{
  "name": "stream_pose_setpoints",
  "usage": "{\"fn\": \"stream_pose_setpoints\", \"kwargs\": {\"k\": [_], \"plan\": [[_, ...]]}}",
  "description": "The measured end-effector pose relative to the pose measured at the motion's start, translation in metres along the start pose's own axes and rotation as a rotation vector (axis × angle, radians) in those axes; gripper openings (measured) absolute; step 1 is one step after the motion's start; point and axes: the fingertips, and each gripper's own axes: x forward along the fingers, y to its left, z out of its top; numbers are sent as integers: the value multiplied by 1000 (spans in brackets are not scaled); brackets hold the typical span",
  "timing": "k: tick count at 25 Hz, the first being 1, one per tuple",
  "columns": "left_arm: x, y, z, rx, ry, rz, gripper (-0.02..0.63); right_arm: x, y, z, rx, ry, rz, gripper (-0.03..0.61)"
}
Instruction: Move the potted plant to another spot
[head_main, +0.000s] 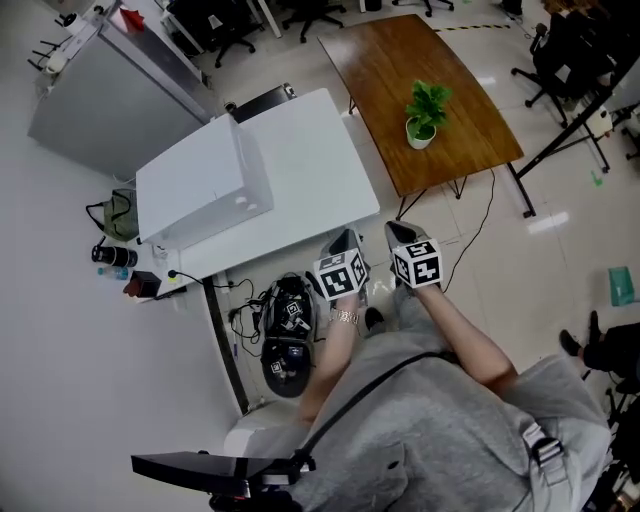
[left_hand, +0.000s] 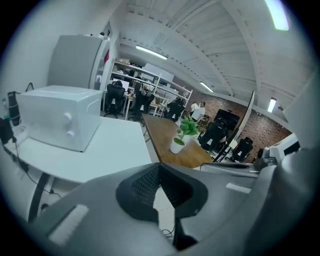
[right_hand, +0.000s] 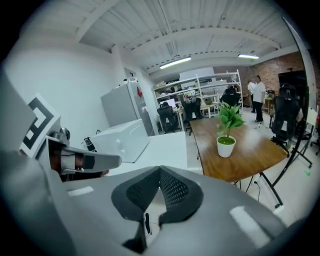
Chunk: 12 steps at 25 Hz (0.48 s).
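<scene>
The potted plant (head_main: 425, 115), green leaves in a small white pot, stands near the right edge of the brown wooden table (head_main: 385, 60). It also shows in the left gripper view (left_hand: 180, 136) and the right gripper view (right_hand: 226, 131). Both grippers hang side by side over the floor, short of the tables and well away from the plant. My left gripper (head_main: 345, 238) has its jaws together with nothing in them (left_hand: 160, 166). My right gripper (head_main: 397, 230) is likewise shut and empty (right_hand: 160, 169).
A white table (head_main: 310, 165) with a white box (head_main: 200, 185) stands left of the wooden one. A grey cabinet (head_main: 95, 105) is at far left. A black bag (head_main: 285, 335) and cables lie on the floor. Office chairs (head_main: 560, 60) surround the wooden table.
</scene>
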Motion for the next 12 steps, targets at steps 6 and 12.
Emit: {"fn": "stream_pose_setpoints", "kwargs": {"k": [6,12], "plan": [[-16,-27,22,33,-49,-27,15,-24,15,26,93,-8,77,2],[-14,-39,17,49,-26,-19,15,-29,16,31,6,50,78,2]]}}
